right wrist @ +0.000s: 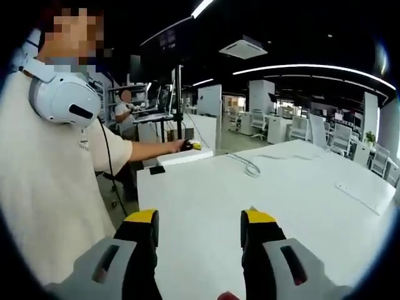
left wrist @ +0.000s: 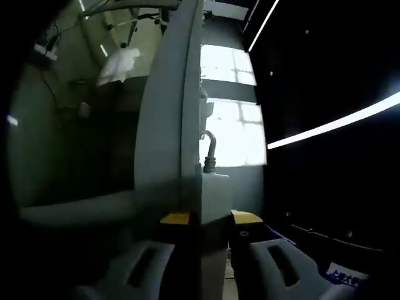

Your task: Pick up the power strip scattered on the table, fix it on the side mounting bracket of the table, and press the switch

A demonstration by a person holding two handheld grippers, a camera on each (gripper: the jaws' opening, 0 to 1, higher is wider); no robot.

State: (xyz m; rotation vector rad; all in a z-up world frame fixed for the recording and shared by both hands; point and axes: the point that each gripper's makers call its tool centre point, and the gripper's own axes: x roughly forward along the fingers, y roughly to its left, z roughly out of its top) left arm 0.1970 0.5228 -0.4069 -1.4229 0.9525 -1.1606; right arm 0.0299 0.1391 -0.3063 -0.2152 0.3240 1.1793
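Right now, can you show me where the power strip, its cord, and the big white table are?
power strip (left wrist: 181,112), left gripper view, on its long white body.
cord (left wrist: 210,147), left gripper view, on the curved grey part.
white table (right wrist: 281,187), right gripper view, on a bare patch of the top.

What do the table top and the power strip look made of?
Table top: white, smooth, probably laminate; it takes soft reflections of the ceiling lights. Power strip: pale, smooth, matte, looks like moulded plastic, though the dim left gripper view leaves that open. The left claw is shut on it.
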